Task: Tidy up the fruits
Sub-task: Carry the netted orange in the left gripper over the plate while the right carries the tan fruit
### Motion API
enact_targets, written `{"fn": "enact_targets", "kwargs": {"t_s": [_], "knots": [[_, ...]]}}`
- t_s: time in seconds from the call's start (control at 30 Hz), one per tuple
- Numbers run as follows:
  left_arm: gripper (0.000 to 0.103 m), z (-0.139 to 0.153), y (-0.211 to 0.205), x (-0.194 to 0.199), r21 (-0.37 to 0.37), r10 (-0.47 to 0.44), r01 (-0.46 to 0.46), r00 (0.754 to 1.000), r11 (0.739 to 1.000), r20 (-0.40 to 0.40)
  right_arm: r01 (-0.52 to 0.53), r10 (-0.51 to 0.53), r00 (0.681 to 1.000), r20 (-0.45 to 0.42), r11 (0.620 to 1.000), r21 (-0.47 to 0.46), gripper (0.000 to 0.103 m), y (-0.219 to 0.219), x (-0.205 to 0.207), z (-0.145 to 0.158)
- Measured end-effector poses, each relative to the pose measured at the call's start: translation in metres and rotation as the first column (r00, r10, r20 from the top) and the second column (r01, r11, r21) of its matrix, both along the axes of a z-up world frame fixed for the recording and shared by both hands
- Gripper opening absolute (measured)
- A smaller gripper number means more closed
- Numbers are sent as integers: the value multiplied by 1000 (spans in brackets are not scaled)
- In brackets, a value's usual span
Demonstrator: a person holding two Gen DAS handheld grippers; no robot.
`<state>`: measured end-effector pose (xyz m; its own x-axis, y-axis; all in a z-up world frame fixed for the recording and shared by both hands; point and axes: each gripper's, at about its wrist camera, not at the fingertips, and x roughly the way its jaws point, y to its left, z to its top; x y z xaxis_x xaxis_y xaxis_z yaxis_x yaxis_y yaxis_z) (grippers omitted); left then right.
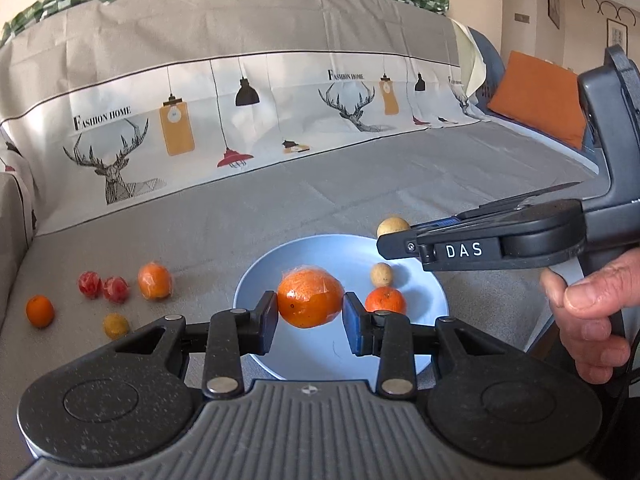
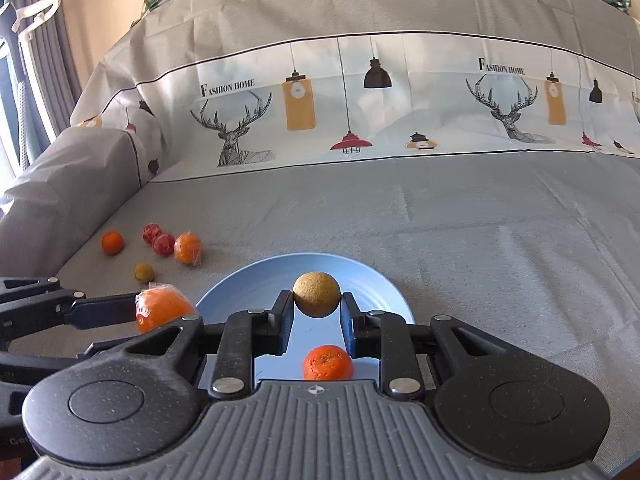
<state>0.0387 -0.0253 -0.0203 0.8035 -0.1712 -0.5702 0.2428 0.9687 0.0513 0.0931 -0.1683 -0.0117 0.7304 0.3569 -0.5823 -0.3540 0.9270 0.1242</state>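
My left gripper (image 1: 310, 314) is shut on a plastic-wrapped orange (image 1: 310, 297) and holds it above the blue plate (image 1: 280, 276). On the plate lie a small orange (image 1: 385, 300) and a tan round fruit (image 1: 380, 274). My right gripper (image 2: 316, 314) is shut on another tan round fruit (image 2: 317, 294) above the plate (image 2: 372, 280); that fruit also shows in the left wrist view (image 1: 393, 227). The small orange (image 2: 328, 362) lies below my right gripper. The wrapped orange (image 2: 162, 308) shows at left in the right wrist view.
On the grey sofa cover, left of the plate, lie a wrapped orange (image 1: 155, 281), two wrapped red fruits (image 1: 103, 286), a small orange (image 1: 40, 311) and a yellowish fruit (image 1: 116, 325). The sofa back rises behind. An orange cushion (image 1: 536, 96) lies at far right.
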Motion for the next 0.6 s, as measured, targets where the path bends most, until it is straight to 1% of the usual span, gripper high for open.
{"fn": "enact_targets", "kwargs": {"t_s": [0.2, 0.6], "knots": [[39, -1, -2, 1, 8, -17, 18, 1000, 1000, -9, 4, -4, 1000, -7, 1000, -4, 26, -2, 1, -1], [39, -4, -6, 3, 18, -33, 33, 999, 999, -17, -22, 22, 1000, -6, 1000, -18, 26, 4, 1, -2]]}}
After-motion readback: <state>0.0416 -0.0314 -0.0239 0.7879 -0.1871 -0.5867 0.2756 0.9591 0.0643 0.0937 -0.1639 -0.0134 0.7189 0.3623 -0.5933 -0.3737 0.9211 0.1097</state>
